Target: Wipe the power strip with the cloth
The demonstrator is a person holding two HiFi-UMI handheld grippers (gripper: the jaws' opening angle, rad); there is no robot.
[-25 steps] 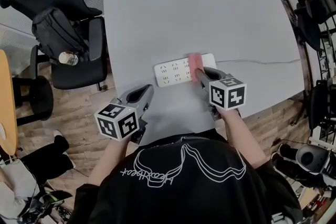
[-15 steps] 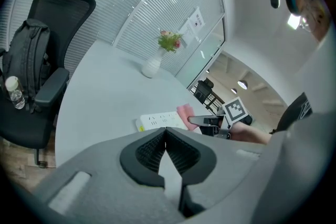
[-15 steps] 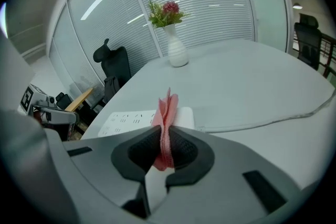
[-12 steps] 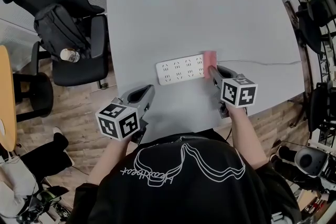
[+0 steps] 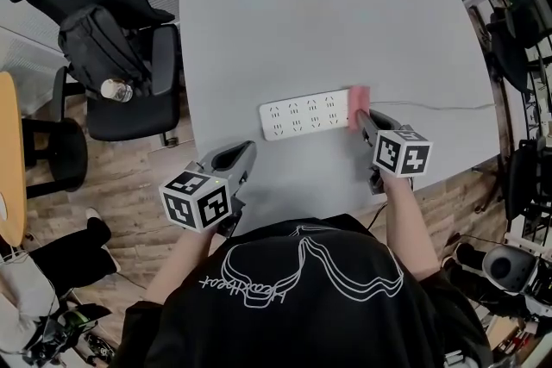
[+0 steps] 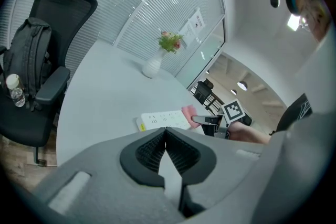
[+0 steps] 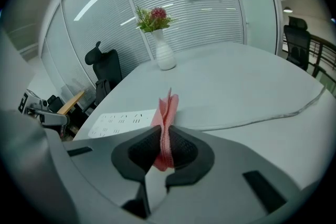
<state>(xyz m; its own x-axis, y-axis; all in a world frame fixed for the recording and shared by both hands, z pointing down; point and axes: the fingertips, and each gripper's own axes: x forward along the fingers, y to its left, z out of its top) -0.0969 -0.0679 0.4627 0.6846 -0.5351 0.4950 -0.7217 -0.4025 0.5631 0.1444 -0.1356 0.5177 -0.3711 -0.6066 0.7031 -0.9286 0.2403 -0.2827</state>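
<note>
R gripper (image 5: pixel 361 117) clamped on pink cloth (image 5: pixel 358 96), which sits at the right end of the power strip (image 5: pixel 302 115). Strip's long axis runs left from my R jaws. L gripper (image 5: pixel 241 155) closed, empty, farther off.

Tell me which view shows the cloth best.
Right gripper view: the cloth is close up, pinched in the right gripper. Head view: a small pink patch at the end of the power strip. Left gripper view: a distant pink bit.

Bright even lighting, sharp; fisheye-warped, dark-vignetted edges.
</note>
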